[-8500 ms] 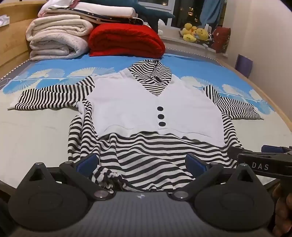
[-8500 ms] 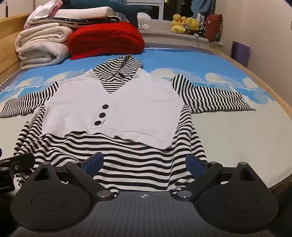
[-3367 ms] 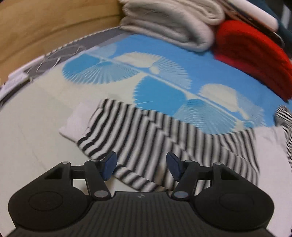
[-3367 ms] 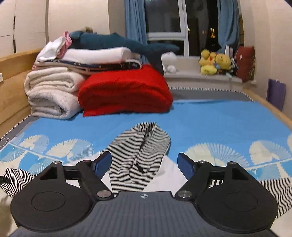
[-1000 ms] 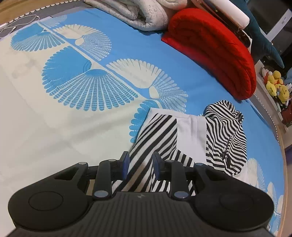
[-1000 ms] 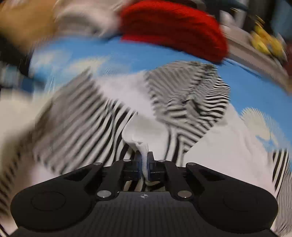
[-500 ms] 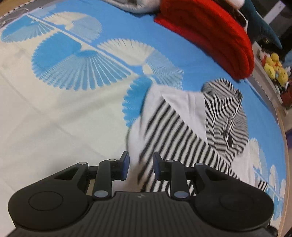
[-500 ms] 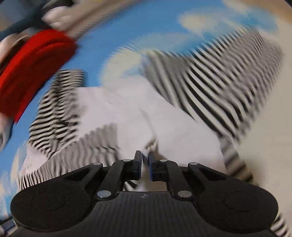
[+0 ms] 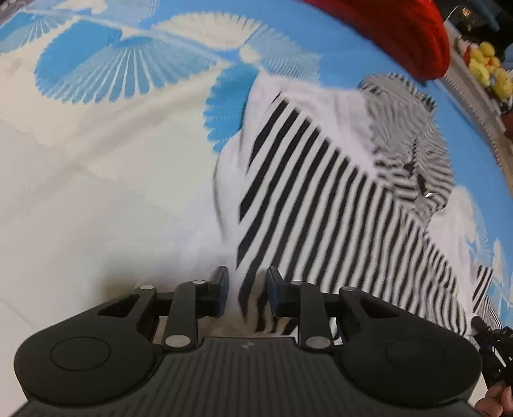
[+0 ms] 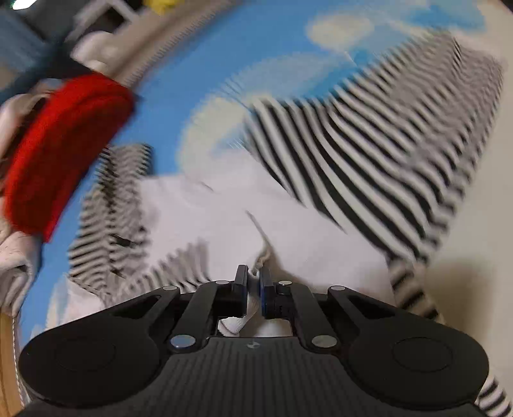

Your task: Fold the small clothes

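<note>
Bed (image 9: 96,192) with one striped top (image 9: 336,208) spread at centre. Left tool (image 9: 247,290) grips its folded sleeve (image 9: 288,179). Right tool (image 10: 254,282), closing, pinches white fabric. One red blanket (image 9: 400,29) at one o'clock.

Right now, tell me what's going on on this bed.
A person is folding a striped top with a white vest front on the bed's blue fan-print cover, holding a gripper in each hand. The left gripper has the striped sleeve between its pads, laid across the chest. The right gripper, its jaws closing, pinches a white fold. A red blanket lies behind.
</note>
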`<state>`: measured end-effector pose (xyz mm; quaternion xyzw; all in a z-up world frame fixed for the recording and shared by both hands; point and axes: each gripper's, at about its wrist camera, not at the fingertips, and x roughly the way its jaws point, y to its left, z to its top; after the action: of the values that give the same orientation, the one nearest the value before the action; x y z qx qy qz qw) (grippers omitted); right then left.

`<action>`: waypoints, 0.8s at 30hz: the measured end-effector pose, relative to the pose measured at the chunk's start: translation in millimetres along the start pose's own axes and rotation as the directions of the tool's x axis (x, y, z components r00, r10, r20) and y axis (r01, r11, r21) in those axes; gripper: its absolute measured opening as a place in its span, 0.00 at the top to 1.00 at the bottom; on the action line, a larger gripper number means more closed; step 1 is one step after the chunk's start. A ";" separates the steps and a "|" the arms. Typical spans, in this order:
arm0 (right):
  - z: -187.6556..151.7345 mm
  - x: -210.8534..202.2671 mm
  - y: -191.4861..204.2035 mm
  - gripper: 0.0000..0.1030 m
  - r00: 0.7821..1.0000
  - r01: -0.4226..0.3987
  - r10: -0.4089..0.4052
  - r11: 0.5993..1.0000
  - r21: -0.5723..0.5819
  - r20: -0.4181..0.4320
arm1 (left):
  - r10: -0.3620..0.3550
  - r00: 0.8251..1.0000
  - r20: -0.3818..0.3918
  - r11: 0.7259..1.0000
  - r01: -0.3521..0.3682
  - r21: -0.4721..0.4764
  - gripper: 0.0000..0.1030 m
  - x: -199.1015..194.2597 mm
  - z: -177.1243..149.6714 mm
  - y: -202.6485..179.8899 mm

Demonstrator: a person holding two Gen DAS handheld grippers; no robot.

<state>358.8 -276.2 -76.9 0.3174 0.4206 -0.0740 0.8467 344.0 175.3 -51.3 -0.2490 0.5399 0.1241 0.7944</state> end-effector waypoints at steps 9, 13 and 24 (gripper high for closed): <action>3.3 3.5 -5.8 0.81 0.981 0.189 -0.191 0.981 -0.036 -0.035 | 0.000 0.999 0.051 0.999 -0.002 0.045 0.71 -14.4 -5.4 -32.2; 1.3 -17.6 15.6 0.58 0.985 0.140 -0.118 0.975 -0.172 0.129 | -0.065 0.991 0.119 0.994 0.053 0.098 0.63 -36.5 -6.4 -56.4; -8.7 17.8 6.7 0.53 0.980 0.169 -0.181 0.976 -0.139 -0.080 | -0.044 0.989 0.140 0.978 0.014 0.210 0.63 -41.5 -15.1 -73.0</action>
<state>367.0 -263.2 -91.1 0.2256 0.4893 -0.1057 0.8358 349.9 108.6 1.6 -0.1627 0.4875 0.0729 0.8548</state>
